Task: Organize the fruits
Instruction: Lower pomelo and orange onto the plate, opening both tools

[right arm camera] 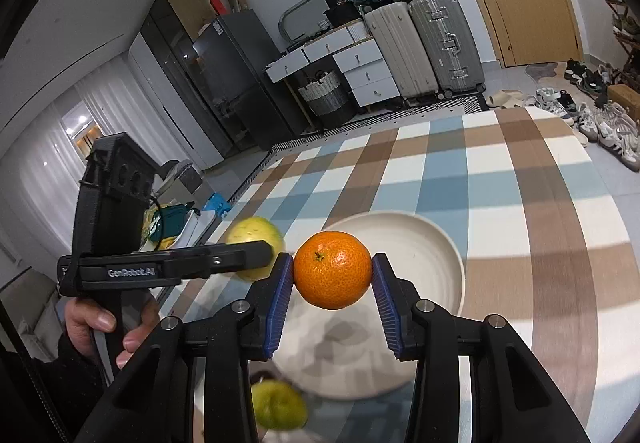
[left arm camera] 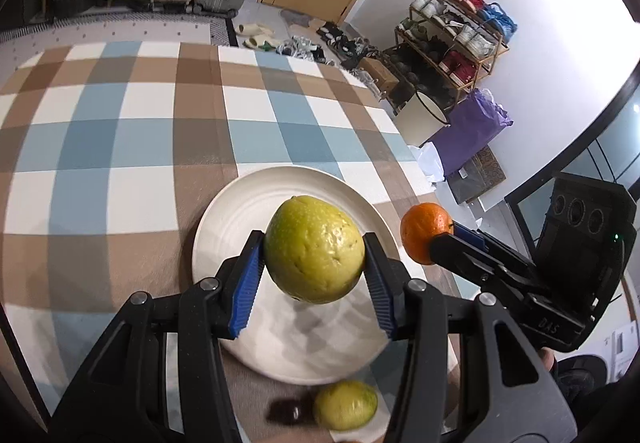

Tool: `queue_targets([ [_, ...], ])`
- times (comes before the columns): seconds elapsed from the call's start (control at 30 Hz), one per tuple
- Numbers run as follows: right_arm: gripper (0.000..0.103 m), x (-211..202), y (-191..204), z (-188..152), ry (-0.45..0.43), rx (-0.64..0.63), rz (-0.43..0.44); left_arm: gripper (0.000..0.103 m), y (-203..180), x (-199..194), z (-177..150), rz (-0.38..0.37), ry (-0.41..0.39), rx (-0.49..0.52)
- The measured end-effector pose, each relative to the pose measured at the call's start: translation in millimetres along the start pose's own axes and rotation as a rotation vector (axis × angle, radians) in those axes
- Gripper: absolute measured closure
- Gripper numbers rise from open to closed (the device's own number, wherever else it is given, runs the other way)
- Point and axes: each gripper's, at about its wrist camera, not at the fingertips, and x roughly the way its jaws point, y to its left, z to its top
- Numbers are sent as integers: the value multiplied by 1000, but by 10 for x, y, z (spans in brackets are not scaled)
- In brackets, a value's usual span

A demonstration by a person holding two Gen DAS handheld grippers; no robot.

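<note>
The checkered tabletop (left arm camera: 120, 131) carries a white plate (left arm camera: 224, 227), bare of fruit, near its front edge; judged from the task, it is where the fruit is meant to be gathered. The left claw (left arm camera: 314, 255) is clenched on a yellow-green guava (left arm camera: 314, 249), its blue pads pressing both flanks, and holds it in the air over the plate. The right claw (right arm camera: 333, 271) grips a mandarin (right arm camera: 333, 269) the same way, lifted above the plate's near side. A second guava (left arm camera: 346, 405) lies on the tabletop just beside the plate's near rim, not yet picked up.

Only the left wrist view shows the shoe rack (left arm camera: 452, 39) and the mandarin hanging off the plate's right edge. Only the right wrist view shows the person's hand (right arm camera: 104, 327) wrapped round the left gripper's handle.
</note>
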Motion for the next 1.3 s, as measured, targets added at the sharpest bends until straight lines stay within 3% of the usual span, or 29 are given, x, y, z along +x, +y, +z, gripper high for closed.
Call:
queue_targets([
  [0.3,62,396,-299,195,43,28,-3,57,91,476,213,3,57,-6],
  [0.67,62,699,-419,152,103,41,4,57,180,739,234,10,83,-12],
  [1.0,62,832,-514,131,133,90,-19,57,201,845,230,26,104,-1],
  [1.2,61,787,-586,127,127,138,4,56,126,747,268,35,71,25],
  [1.3,51,712,-602,144,98,160,25,56,84,671,269,45,64,33],
])
